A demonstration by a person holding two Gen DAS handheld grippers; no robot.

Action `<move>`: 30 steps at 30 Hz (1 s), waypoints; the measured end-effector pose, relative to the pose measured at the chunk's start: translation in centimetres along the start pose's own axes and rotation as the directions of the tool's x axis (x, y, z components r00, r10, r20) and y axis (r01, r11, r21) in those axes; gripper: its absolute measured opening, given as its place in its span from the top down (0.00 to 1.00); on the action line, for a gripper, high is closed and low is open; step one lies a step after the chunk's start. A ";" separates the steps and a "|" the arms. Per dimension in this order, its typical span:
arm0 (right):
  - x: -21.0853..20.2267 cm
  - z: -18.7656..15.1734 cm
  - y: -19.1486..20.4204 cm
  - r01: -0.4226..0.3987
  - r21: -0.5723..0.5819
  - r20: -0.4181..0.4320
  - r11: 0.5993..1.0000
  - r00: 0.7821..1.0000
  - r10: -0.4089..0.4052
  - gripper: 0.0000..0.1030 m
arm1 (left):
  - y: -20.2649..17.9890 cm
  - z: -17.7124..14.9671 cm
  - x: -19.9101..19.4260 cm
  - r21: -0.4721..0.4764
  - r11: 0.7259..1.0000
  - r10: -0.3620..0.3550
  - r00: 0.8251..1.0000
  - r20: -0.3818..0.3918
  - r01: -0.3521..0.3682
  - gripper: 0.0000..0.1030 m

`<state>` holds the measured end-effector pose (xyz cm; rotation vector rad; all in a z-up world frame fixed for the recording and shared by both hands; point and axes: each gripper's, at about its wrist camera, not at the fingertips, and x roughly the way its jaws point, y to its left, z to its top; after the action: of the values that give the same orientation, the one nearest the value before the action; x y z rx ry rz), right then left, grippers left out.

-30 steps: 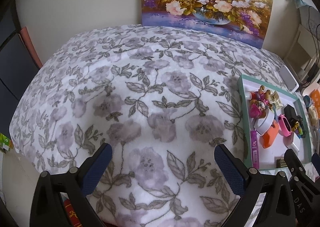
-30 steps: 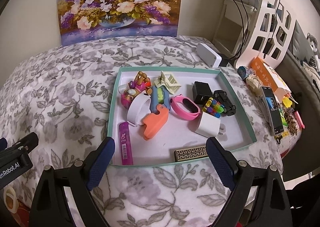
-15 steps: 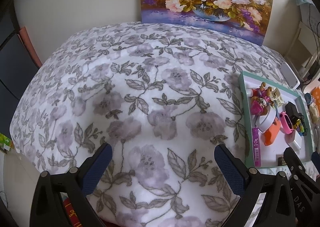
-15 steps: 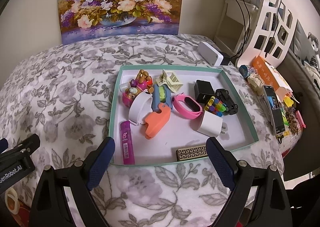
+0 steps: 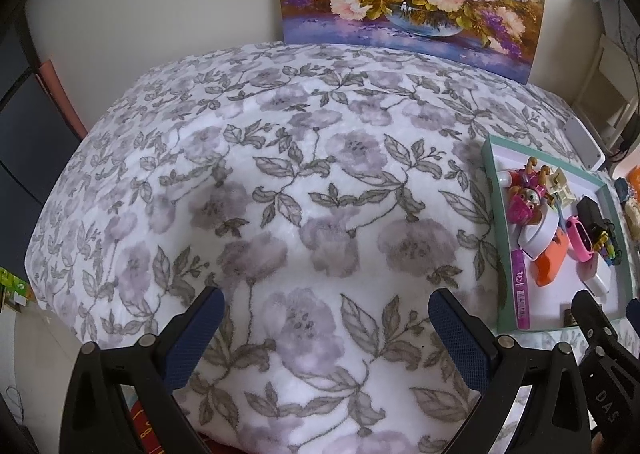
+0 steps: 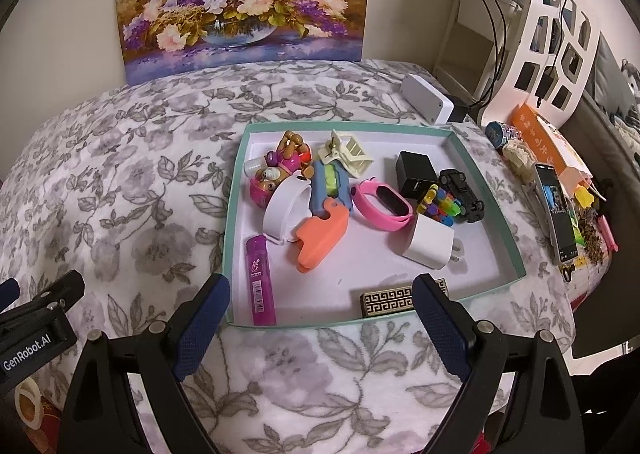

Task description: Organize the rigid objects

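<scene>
A shallow green tray (image 6: 502, 222) on a floral blanket (image 5: 280, 182) holds the jumbled small objects. The right gripper (image 6: 320, 328) hovers spread and empty at its near edge, likely choosing one; the left gripper (image 5: 326, 328), also spread, waits over bare blanket beside the tray

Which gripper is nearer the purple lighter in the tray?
Right. The right gripper hangs open at the tray's near edge, just short of the purple lighter. The left gripper is open over bare blanket, off to the lighter's left.
</scene>
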<state>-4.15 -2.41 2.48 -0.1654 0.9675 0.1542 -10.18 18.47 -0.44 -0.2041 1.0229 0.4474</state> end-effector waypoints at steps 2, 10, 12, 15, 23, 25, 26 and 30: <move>0.0 0.0 0.0 0.000 0.000 -0.001 1.000 1.000 0.000 0.10 | 0.0 0.0 0.1 -0.001 1.000 -0.001 1.000 -0.004 0.001 0.00; 0.3 0.0 -0.2 0.000 0.007 -0.018 1.000 1.000 0.000 0.10 | 0.0 -0.1 0.3 0.001 1.000 -0.002 1.000 -0.019 0.002 0.00; 0.4 0.0 -0.2 -0.001 0.008 -0.021 1.000 1.000 0.001 0.10 | 0.0 -0.1 0.4 0.001 1.000 -0.004 1.000 -0.024 0.004 0.00; 0.4 0.0 -0.2 -0.004 0.009 -0.025 1.000 1.000 0.005 0.10 | 0.0 -0.1 0.5 0.000 1.000 -0.005 1.000 -0.027 0.005 0.00; 0.6 0.0 -0.1 -0.007 0.009 -0.033 1.000 0.999 0.007 0.10 | 0.1 -0.2 0.6 -0.004 1.000 -0.005 0.999 -0.033 0.005 0.00; 0.7 -0.1 -0.2 -0.008 0.013 -0.039 1.000 0.999 0.008 0.10 | 0.2 -0.3 0.6 -0.008 1.000 -0.005 0.999 -0.034 0.005 0.00; 0.7 -0.1 -0.2 -0.009 0.017 -0.043 1.000 0.999 0.010 0.10 | 0.2 -0.3 0.6 -0.009 1.000 -0.006 0.999 -0.034 0.005 0.00; 0.9 -0.1 -0.5 -0.018 0.036 -0.057 0.999 0.998 0.020 0.10 | 0.2 -0.3 0.7 -0.010 1.000 -0.006 0.999 -0.038 0.006 0.00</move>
<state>-3.58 -2.83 1.72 -0.1289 1.0286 0.1508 -10.19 18.76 -1.15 -0.2254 1.0577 0.4448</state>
